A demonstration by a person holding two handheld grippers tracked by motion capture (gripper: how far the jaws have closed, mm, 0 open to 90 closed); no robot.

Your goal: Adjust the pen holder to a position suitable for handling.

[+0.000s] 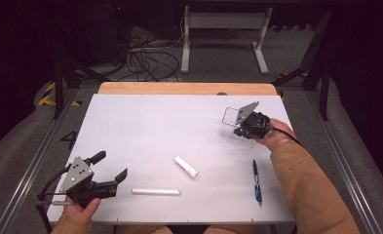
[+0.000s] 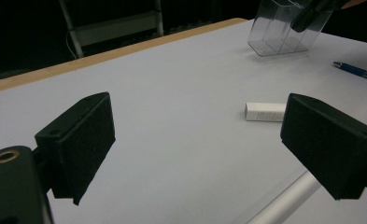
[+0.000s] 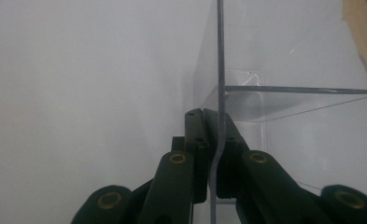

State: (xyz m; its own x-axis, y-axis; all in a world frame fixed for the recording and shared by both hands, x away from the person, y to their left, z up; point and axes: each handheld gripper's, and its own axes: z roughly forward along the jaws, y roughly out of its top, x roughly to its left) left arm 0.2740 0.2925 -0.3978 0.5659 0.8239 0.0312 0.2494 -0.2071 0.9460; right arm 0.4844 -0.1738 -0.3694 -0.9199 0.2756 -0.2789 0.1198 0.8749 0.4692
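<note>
Clear plastic holder (image 1: 238, 127) sits at right of centre in the high view, on the white table top (image 1: 155, 126), near its far right corner. My right gripper (image 1: 241, 129) has it by one wall. In the right gripper view that wall (image 3: 220, 70) runs as a thin vertical edge up the middle of the frame, and my two black jaws are clamped flat on either side of it at bottom centre, no gap left beyond the wall's thickness. The holder's inner divider (image 3: 302, 89) runs off to the right of frame. In the left gripper view the same holder (image 2: 284, 32) shows at upper right, tipped slightly, with my right gripper (image 2: 312, 14) on its top edge.

Left gripper (image 1: 112, 168) is at lower left of the high view, hovering just above the table, jaws spread wide, nothing between them. In its own view the two pads (image 2: 85, 140) stand far apart at the left and right frame edges, touching nothing.

White stick (image 1: 156, 191) lies at bottom centre of the high view, just right of my left gripper, not touching. Small white block (image 1: 186, 166) sits angled at centre, between the two grippers. Blue pen (image 1: 256, 181) lies at lower right, beside my right sleeve (image 1: 306, 185), well apart from the holder.
</note>
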